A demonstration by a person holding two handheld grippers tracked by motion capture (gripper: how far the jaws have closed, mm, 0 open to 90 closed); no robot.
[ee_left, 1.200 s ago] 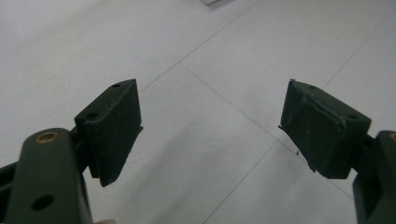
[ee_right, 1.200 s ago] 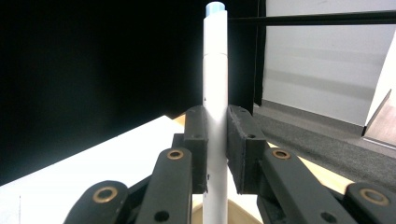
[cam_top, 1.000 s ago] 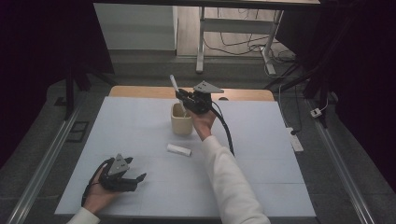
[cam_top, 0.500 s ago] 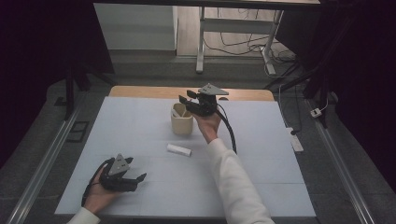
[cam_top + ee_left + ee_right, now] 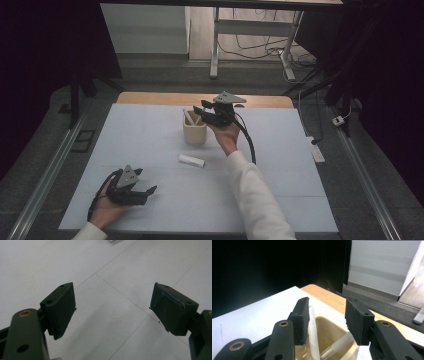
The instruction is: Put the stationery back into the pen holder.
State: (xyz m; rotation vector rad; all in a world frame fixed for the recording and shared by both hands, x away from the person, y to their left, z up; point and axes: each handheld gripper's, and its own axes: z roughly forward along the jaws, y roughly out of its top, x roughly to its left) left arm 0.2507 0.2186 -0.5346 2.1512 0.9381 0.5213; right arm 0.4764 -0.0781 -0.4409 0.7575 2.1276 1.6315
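A beige cup [image 5: 194,134] stands in the far middle of the table with white tubes in it. One tube [image 5: 188,117] leans out of the cup's left side. My right gripper [image 5: 201,108] hovers just above and right of the rim; its jaws have just been opening and grip nothing. In the right gripper view the upright tube [image 5: 314,332] stands free in the cup [image 5: 329,325] beside the left jaw of that gripper [image 5: 327,305], and a second tube [image 5: 335,346] leans lower. Another white tube [image 5: 192,160] lies flat nearer me. My left gripper [image 5: 146,181] rests open and empty near the front left, and its own view [image 5: 112,295] shows bare table between its jaws.
A white sheet [image 5: 280,175] covers the table, with a wooden strip [image 5: 150,97] along the far edge. Metal rails [image 5: 45,175] run down both sides. Beyond the table are a metal frame's legs [image 5: 215,45] and cables on the floor.
A second ago the right gripper held a white tube above the cup. Now the tube stands in the cup and the jaws are apart. The left hand has stayed put.
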